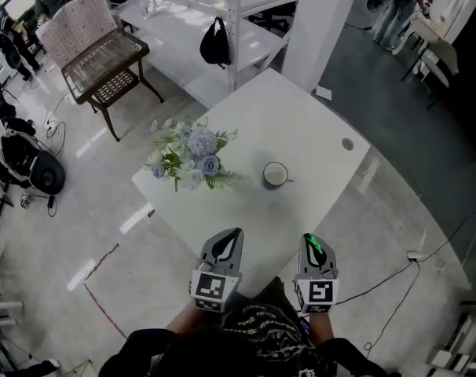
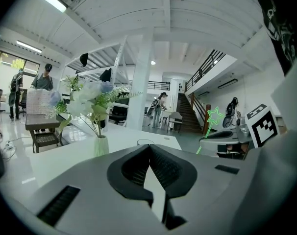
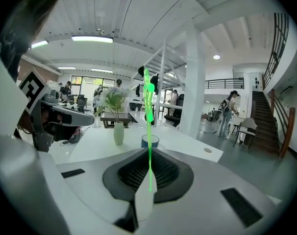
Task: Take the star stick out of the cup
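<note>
Nearest the person, well short of the cup [image 1: 276, 174] and a little to its right, the right gripper [image 1: 310, 242] is pinching the green star stick [image 1: 316, 250]. In the right gripper view its 2 jaws are pressed onto the lower part of the stick [image 3: 148, 111], which stands nearly upright out of them. The stick is fully out of the cup [image 3: 150, 141], which shows behind it further along the tabletop [image 1: 301, 132]. The left gripper view catches the star outline [image 2: 214, 115] at the stick's top, above the right gripper.

The left gripper [image 1: 234, 236] hangs about as far short of the cup, to its left. Its jaws are pressed together with nothing between them [image 2: 149, 148].

The cup stands upright on the white tabletop and apart from both grippers. Left of the cup is a vase of pale blue and white flowers [image 1: 192, 157]. Far beyond the cup to the left, a chair [image 1: 104, 61] stands on the floor.
</note>
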The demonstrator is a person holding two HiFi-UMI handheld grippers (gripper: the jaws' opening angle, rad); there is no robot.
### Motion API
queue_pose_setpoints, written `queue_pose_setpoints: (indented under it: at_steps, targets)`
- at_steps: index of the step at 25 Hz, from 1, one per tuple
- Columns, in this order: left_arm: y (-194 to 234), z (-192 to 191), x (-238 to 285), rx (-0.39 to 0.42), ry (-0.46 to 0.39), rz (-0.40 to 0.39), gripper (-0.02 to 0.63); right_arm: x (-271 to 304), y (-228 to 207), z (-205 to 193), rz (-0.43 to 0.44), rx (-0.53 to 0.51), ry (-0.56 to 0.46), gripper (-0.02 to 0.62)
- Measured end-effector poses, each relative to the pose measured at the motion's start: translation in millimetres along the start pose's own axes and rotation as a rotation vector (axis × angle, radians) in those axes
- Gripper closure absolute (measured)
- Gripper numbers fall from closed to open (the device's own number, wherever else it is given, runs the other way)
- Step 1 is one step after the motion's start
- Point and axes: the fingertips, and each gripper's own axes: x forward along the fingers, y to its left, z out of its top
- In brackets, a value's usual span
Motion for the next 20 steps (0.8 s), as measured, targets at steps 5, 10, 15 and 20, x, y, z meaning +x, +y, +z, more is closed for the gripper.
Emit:
queue_pose_setpoints:
  at_steps: [5, 10, 15, 20]
  targets:
    - [7, -1, -8, -0.004, 0.002, 0.019, 0.586, -1, 7, 3, 0.005, 0.002, -0.009, 0.577]
    - [4, -4, -9, 0.003, -0.002, 0.013, 0.586, -4, 7, 0, -0.003, -0.007, -0.006, 0.577]
    - [1, -4, -12, 0.011, 0.0, 0.008, 0.586, -8, 6, 0, -0.006, -0.021, -0.011, 0.577]
    - [2, -4, -14, 0.014, 0.006, 0.012, 0.586, -8, 8, 3, 0.0, -0.031, -0.009, 0.577]
